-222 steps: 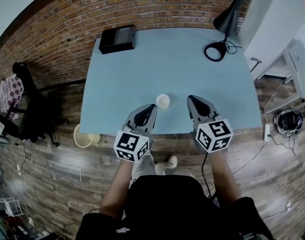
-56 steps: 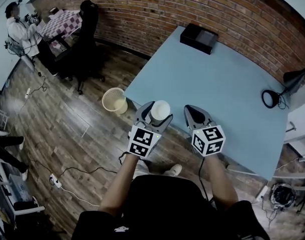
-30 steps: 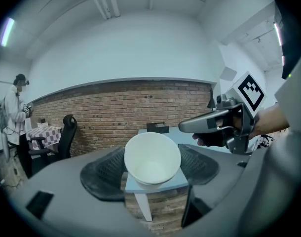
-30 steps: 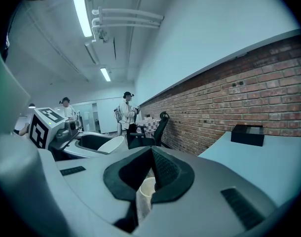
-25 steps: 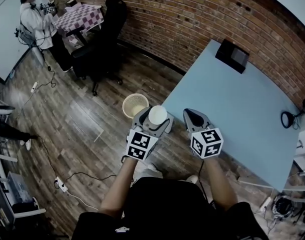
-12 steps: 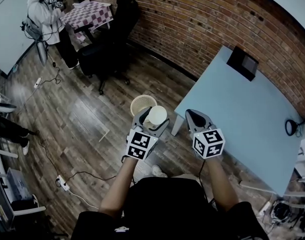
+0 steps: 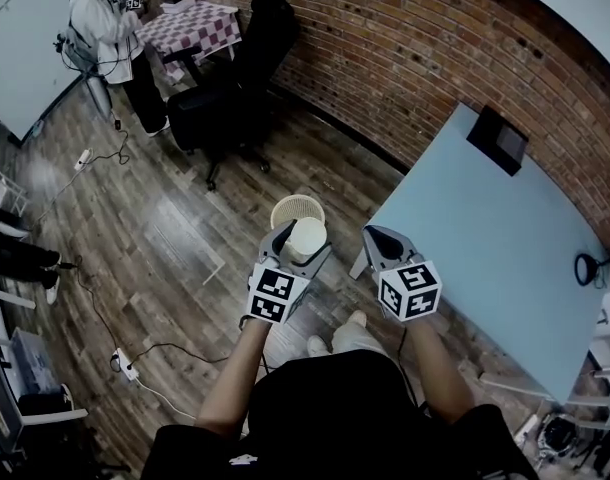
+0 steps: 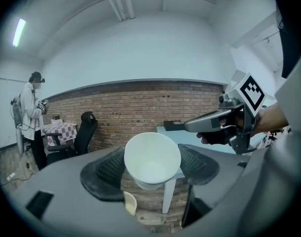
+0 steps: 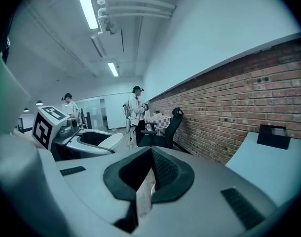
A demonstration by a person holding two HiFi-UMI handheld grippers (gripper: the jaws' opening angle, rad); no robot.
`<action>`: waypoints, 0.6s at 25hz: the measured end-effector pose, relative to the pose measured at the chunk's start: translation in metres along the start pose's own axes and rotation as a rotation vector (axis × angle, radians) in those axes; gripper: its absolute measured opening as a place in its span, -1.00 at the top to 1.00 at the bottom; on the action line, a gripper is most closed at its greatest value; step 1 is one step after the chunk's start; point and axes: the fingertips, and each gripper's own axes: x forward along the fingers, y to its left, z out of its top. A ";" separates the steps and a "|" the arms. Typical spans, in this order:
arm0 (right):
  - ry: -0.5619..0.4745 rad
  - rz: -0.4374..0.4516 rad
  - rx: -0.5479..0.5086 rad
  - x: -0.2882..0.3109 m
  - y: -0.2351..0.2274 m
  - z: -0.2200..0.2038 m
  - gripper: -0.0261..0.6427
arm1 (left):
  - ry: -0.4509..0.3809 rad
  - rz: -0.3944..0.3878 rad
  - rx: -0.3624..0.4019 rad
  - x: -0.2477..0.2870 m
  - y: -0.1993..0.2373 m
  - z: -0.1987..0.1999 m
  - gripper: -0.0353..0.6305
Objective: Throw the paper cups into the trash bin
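Empty, undented white paper cup, rim-forward, in the left hand-held gripper

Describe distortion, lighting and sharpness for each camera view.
Head view: fisheye bends the brick wall into an arc, and the light is even. Left gripper view: a dark round vignette, with the paper cup sharp. Right gripper view: the ceiling light is blown out, and the edges are vignetted.
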 end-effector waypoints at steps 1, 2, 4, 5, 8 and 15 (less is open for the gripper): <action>0.000 0.003 -0.004 0.002 0.000 0.002 0.91 | 0.003 0.003 -0.003 0.000 0.002 -0.002 -0.16; -0.001 0.004 -0.006 0.003 -0.001 0.005 0.91 | 0.006 0.006 -0.006 0.001 0.003 -0.003 -0.16; -0.005 0.004 -0.009 0.007 -0.004 0.008 0.91 | 0.008 0.010 -0.007 0.002 0.006 -0.003 -0.16; -0.006 0.005 -0.010 0.009 -0.005 0.009 0.91 | 0.007 0.012 -0.007 0.003 0.008 -0.003 -0.16; -0.006 0.016 -0.009 0.018 -0.005 0.009 0.91 | 0.004 0.023 -0.009 0.004 0.015 -0.002 -0.16; -0.011 0.051 -0.019 0.047 -0.006 0.019 0.91 | -0.002 0.055 -0.014 0.014 0.040 0.004 -0.16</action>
